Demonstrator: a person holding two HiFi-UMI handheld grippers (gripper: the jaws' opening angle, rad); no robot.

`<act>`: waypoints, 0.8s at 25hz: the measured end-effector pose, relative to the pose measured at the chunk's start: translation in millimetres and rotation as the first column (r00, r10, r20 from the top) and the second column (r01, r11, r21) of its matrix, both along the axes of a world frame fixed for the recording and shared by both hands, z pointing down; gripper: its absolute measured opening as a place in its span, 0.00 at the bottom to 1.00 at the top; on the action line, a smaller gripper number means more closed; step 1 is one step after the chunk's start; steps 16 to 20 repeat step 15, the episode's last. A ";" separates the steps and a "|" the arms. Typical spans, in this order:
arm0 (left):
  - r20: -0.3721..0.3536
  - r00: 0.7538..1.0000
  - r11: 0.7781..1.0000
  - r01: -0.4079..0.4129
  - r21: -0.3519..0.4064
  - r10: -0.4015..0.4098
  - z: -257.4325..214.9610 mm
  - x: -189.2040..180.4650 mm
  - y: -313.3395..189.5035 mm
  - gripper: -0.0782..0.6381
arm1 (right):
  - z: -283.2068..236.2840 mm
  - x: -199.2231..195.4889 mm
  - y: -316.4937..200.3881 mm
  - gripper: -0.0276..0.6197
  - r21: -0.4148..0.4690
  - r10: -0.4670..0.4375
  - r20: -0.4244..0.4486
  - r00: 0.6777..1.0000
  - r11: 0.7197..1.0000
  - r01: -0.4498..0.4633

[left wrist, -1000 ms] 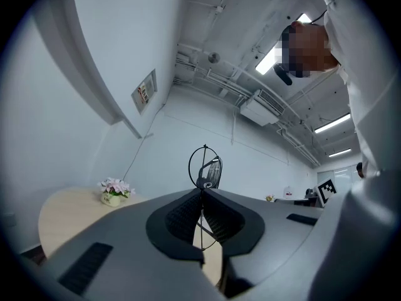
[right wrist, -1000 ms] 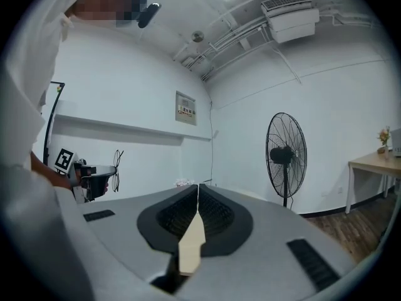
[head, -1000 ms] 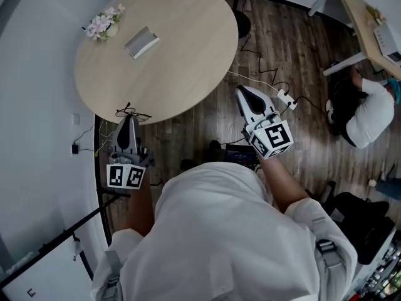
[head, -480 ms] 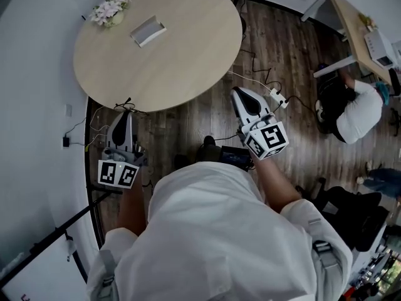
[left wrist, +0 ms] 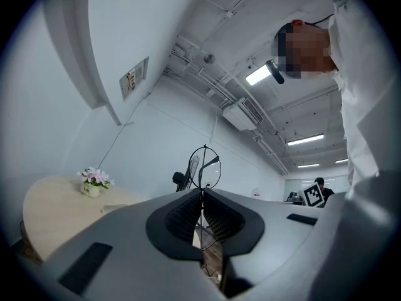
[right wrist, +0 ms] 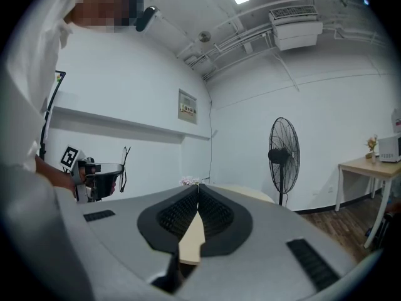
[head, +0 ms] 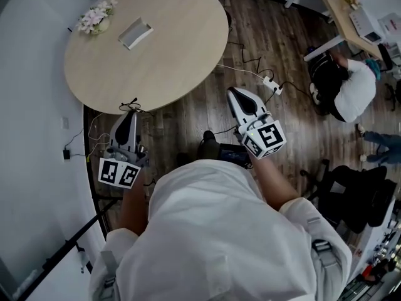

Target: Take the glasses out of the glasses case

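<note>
Glasses (head: 130,103), one thin wire pair, sit at the tip of the left gripper (head: 130,113), off the near edge of the round table (head: 175,55) and over the wood floor (head: 188,124). The left gripper view gives the detail: jaws pressed together on the frame, one round rim (left wrist: 205,167) standing up above them. One glasses case (head: 135,33) lies far across the table, well apart from the glasses, near the single flower pot (head: 94,21). Two grippers in play; the right gripper (head: 235,93) hangs over the floor, and its own view shows its jaws closed on nothing. That view also brings in a standing fan (right wrist: 285,152), which the head view does not clearly show. The head view alone shows a second person (head: 351,93) low at the far right.
</note>
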State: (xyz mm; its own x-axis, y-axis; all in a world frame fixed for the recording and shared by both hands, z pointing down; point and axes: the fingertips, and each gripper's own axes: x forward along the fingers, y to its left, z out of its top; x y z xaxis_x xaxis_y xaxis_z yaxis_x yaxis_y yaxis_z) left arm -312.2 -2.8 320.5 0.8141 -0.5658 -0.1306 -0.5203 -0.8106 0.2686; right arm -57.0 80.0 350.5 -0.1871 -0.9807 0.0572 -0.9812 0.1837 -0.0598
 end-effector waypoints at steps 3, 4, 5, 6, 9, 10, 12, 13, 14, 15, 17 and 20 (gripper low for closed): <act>-0.005 0.999 0.999 -0.040 -0.021 0.040 4.1 4.9 7.0 0.15 | -1.6 2.0 11.7 0.08 0.001 0.023 -0.004 1.000 1.000 -0.023; -0.005 0.998 0.998 -0.057 -0.031 0.057 7.1 7.5 8.4 0.15 | -1.9 2.4 13.8 0.08 0.003 0.028 -0.005 1.000 1.000 -0.028; -0.005 0.997 0.996 -0.074 -0.040 0.074 10.5 10.4 9.2 0.15 | -2.2 2.8 14.8 0.08 0.005 0.034 -0.008 0.999 0.999 -0.034; -0.007 0.996 0.995 -0.089 -0.047 0.089 13.8 13.0 9.9 0.15 | -2.4 3.1 15.4 0.08 0.005 0.040 -0.011 0.999 0.999 -0.040; -0.016 0.993 0.991 -0.120 -0.064 0.120 21.2 15.9 15.0 0.15 | 0.1 2.7 21.8 0.08 -0.009 0.062 -0.017 0.998 0.998 -0.062; -0.019 0.992 0.989 -0.127 -0.070 0.126 23.2 16.6 17.2 0.15 | 2.1 3.5 25.5 0.08 -0.017 0.067 -0.019 0.998 0.998 -0.067; -0.023 0.991 0.987 -0.137 -0.081 0.135 27.0 20.0 20.5 0.15 | 5.5 7.8 31.7 0.08 -0.032 0.074 -0.027 0.997 0.997 -0.075; -0.024 0.990 0.986 -0.141 -0.086 0.139 28.9 22.1 21.4 0.15 | 6.5 10.4 33.7 0.08 -0.036 0.078 -0.030 0.996 0.996 -0.079; -0.026 0.989 0.985 -0.145 -0.091 0.143 30.8 24.4 22.0 0.15 | 7.1 13.0 35.2 0.08 -0.039 0.081 -0.033 0.996 0.996 -0.082; -0.028 0.989 0.984 -0.148 -0.097 0.146 32.8 26.6 22.4 0.15 | 7.6 15.4 36.5 0.08 -0.040 0.084 -0.036 0.996 0.996 -0.085; -0.028 0.989 0.984 -0.148 -0.097 0.146 32.8 26.6 22.4 0.15 | 7.6 15.4 36.5 0.08 -0.040 0.084 -0.036 0.996 0.996 -0.085; -0.028 0.989 0.984 -0.148 -0.097 0.146 32.8 26.6 22.4 0.15 | 7.6 15.4 36.5 0.08 -0.040 0.084 -0.036 0.996 0.996 -0.085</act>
